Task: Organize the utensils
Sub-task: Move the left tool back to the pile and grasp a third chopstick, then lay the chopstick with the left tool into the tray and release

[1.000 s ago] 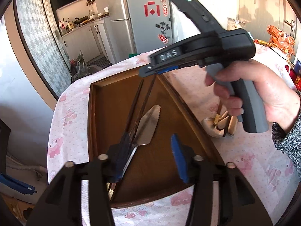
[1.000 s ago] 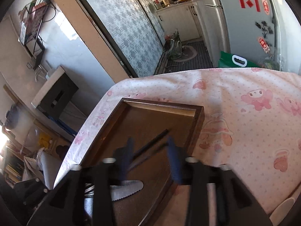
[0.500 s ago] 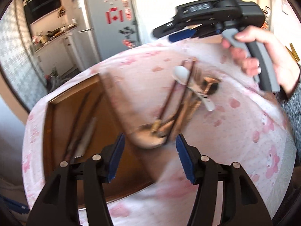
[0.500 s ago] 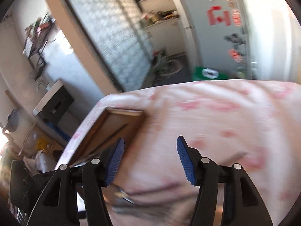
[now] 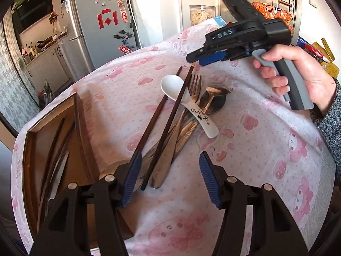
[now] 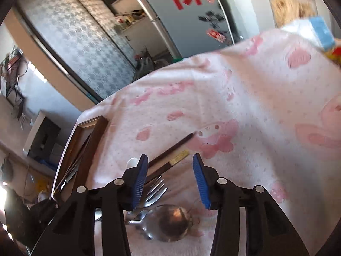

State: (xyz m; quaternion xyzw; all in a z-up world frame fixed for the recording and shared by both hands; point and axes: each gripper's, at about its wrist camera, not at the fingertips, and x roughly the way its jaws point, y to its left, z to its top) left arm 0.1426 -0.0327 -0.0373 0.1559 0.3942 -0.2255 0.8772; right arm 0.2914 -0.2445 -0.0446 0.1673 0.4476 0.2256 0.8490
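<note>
left gripper (image 5: 168,179): black two-finger tool with blue ribbed pads, sitting at the bottom of the left wrist view, jaws standing apart, gripping nothing; near ends of the utensil pile lying between the pads, contact not clear.
right gripper (image 6: 170,180): same black tool with blue pads, jaws just been closing in but with a gap between them, nothing clamped; hovering over the far tips of the chopsticks.
right hand (image 5: 298,79): squeezing the grey handle at the upper right of the left wrist view.
dark brown wooden chopsticks (image 5: 168,115): pair lying diagonally on top of the pile, centre frame.
white ceramic spoon (image 5: 183,100): lying across the metal pieces, under one chopstick.
silver metal fork (image 5: 195,89): lying under the spoon, tines pointing up-frame.
round steel ladle (image 6: 170,223): lying at lower centre of the right wrist view.
brown wooden tray (image 5: 80,128): sitting at left of frame, holding a serrated steel knife (image 5: 56,177) and more dark sticks.
pink-print tablecloth (image 5: 245,149): covering the table under everything.
</note>
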